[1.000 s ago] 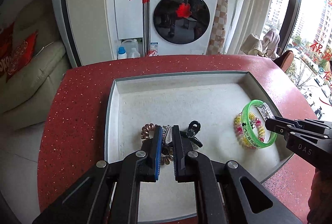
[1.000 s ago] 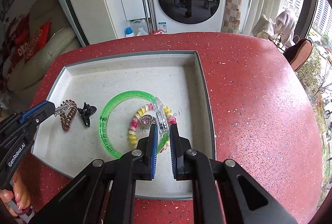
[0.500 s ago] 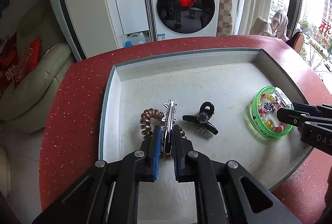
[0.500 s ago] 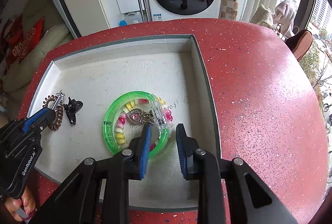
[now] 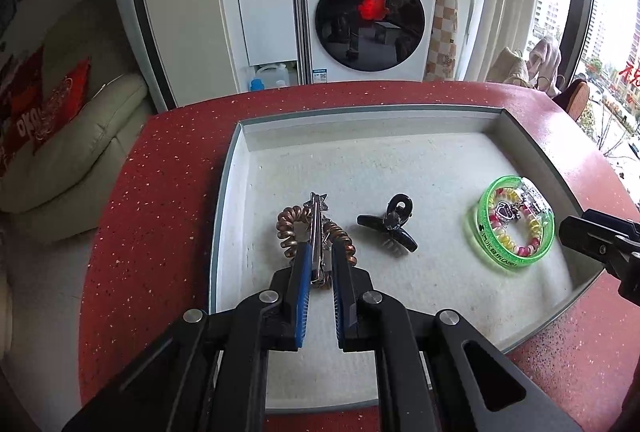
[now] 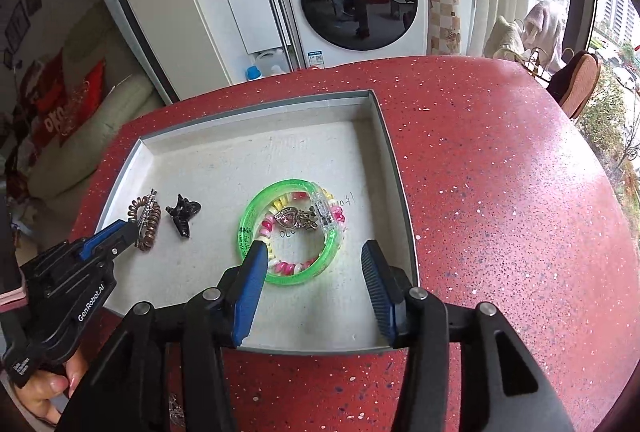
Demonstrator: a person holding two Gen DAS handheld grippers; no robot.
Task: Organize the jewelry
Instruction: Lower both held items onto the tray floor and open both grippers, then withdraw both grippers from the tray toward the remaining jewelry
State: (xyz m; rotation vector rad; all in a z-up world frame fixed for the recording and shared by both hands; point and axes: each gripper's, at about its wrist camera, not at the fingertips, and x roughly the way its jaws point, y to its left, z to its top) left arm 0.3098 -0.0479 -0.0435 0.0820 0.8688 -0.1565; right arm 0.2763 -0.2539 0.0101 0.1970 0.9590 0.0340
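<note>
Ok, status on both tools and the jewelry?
Left tool shut on silver hair clip. Right tool open, jaws just widened, green bangle released in tray. Nothing blocking.

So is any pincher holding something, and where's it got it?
The left gripper is shut on the silver hair clip, pinching its near end. The right gripper has just been opening and holds nothing; the green bangle lies loose in the tray.
</note>
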